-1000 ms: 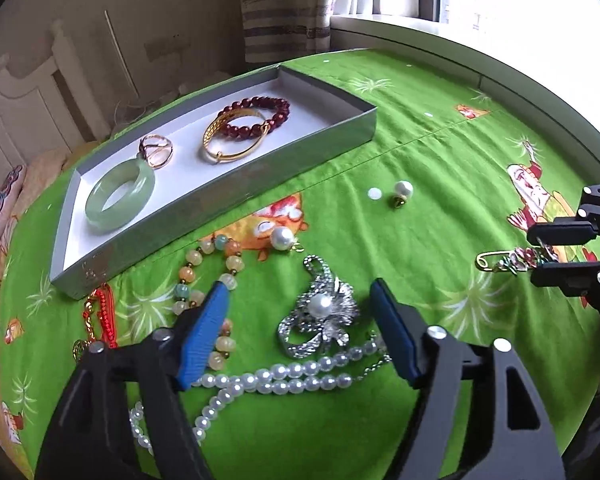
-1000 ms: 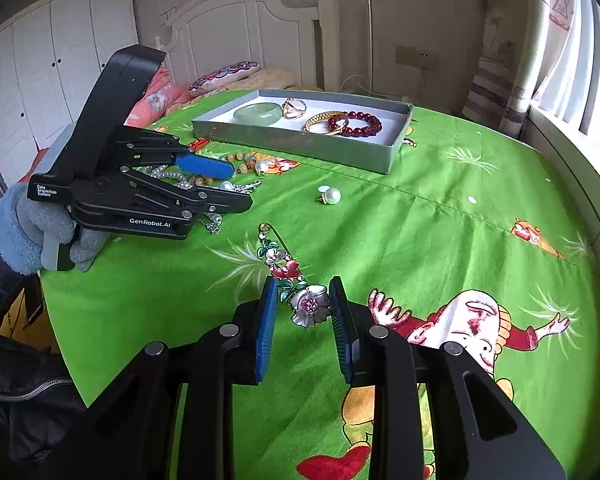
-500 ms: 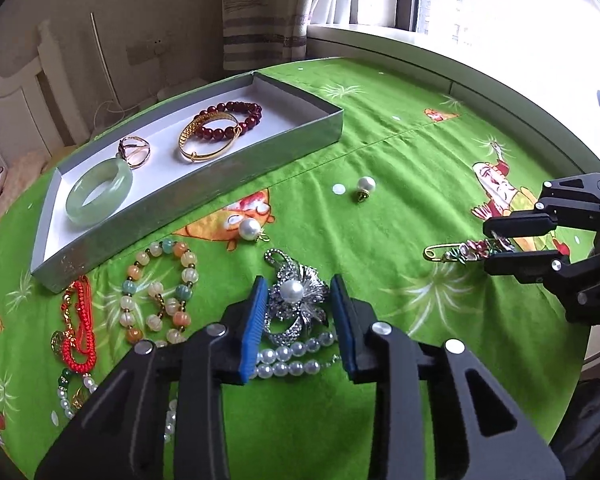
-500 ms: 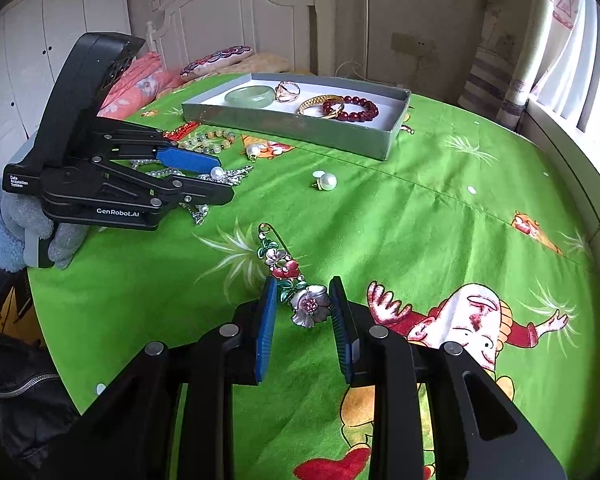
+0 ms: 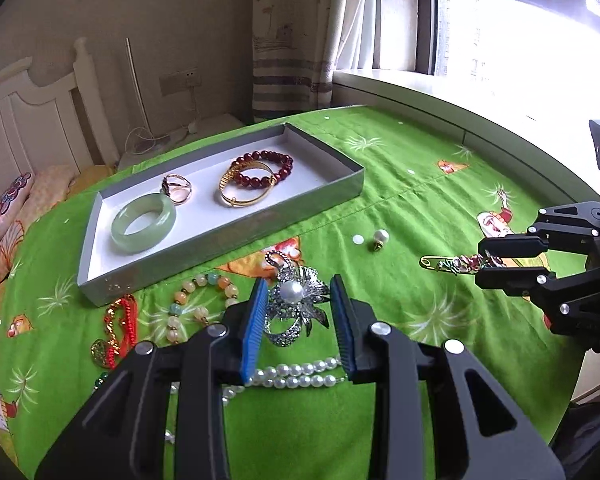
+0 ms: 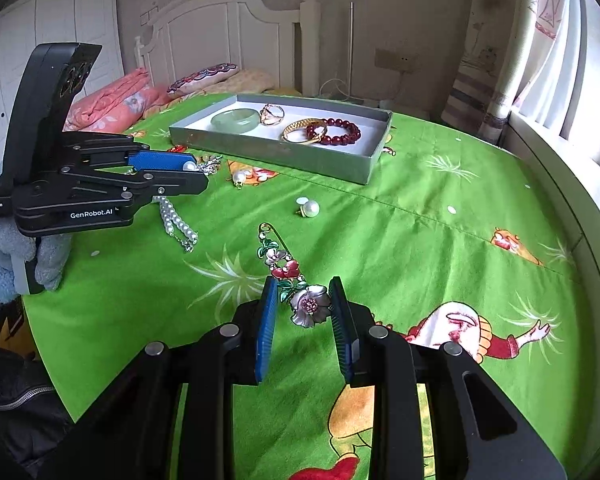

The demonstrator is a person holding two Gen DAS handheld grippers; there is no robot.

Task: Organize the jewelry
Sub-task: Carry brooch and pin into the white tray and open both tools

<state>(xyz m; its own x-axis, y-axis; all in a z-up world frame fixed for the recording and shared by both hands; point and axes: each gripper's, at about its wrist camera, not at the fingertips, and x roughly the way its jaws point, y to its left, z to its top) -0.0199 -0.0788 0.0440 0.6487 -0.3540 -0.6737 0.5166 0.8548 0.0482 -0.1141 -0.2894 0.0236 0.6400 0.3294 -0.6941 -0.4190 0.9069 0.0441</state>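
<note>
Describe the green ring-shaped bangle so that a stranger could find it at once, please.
Find the grey shallow box on the green printed cloth. At its end farthest from the window lies the pale green jade-like bangle, beside a small gold ring. It is the only thick, smooth, beadless hoop in the box.

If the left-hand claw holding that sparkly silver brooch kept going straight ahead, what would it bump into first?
Probably the grey tray: the left gripper, shut on the silver brooch, points down toward its near wall, with bare green cloth between. Depth is hard to judge through the fisheye.
</note>
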